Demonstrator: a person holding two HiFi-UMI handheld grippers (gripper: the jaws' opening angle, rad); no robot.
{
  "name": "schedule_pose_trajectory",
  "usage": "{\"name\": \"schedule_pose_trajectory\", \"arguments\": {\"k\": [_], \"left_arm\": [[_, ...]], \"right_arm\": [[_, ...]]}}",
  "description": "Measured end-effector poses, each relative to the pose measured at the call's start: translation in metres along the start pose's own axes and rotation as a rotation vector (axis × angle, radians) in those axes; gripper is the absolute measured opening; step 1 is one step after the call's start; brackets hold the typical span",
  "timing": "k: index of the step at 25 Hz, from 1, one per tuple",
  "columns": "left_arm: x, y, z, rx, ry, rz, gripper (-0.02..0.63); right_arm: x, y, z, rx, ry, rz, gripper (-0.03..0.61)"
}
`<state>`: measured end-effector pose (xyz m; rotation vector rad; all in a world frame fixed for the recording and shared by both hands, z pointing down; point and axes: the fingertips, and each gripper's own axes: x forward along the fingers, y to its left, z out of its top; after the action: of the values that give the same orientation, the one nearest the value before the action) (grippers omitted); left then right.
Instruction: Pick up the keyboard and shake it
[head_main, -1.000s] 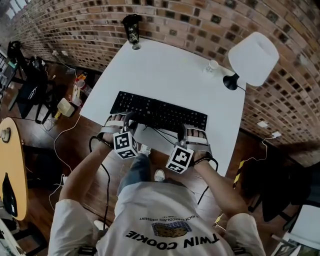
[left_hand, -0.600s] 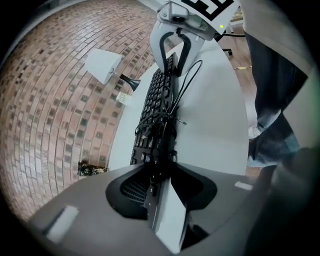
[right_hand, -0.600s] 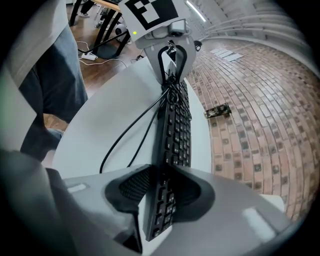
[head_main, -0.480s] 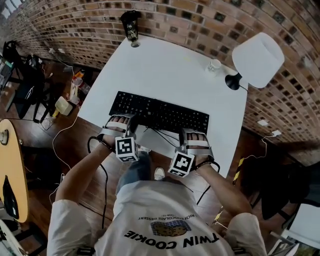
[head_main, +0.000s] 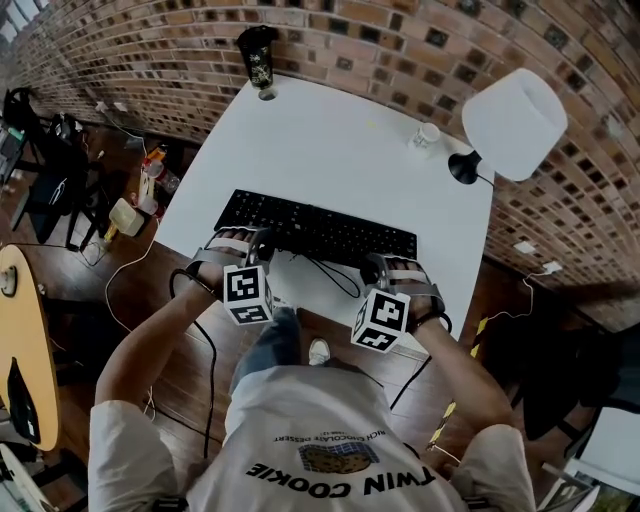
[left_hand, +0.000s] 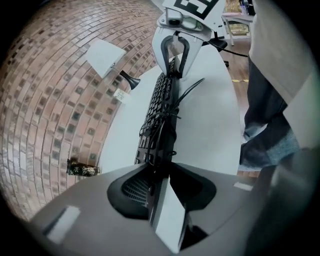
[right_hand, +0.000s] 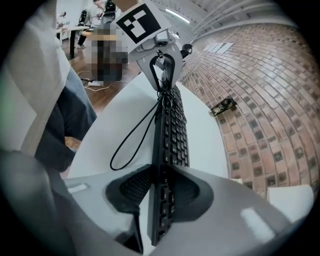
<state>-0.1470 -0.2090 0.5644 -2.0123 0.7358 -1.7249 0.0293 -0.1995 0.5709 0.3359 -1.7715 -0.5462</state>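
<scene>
While the jaws of both grippers are closing, the flat black plastic computer keyboard (head_main: 315, 228) appears to rest on the near half of the white rectangular worktop (head_main: 340, 130). I judge the task to be at the grasp, with the lift and the shake both left to do. The left gripper (head_main: 262, 240) has the keyboard's left end between its jaws, which are narrowed to about the thin edge's thickness, and its pads look to be pressing on it. The right gripper (head_main: 375, 268) holds the right end the same way, so the keyboard spans the gap between the two. Its thin black cable (head_main: 335, 275) loops loosely along the near edge.
</scene>
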Motion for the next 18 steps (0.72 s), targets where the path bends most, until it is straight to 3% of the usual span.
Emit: {"name": "schedule_pose_trajectory", "arguments": {"k": [11, 18], "left_arm": [[-0.01, 0.035, 0.008, 0.018, 0.027, -0.285, 0.117], [-0.014, 0.057, 0.007, 0.057, -0.019, -0.461, 0.111]], "right_arm": [[-0.018, -0.041, 0.002, 0.094, 0.001, 0.286, 0.104], [-0.031, -0.061, 0.012, 0.172, -0.031, 0.467, 0.104]]}}
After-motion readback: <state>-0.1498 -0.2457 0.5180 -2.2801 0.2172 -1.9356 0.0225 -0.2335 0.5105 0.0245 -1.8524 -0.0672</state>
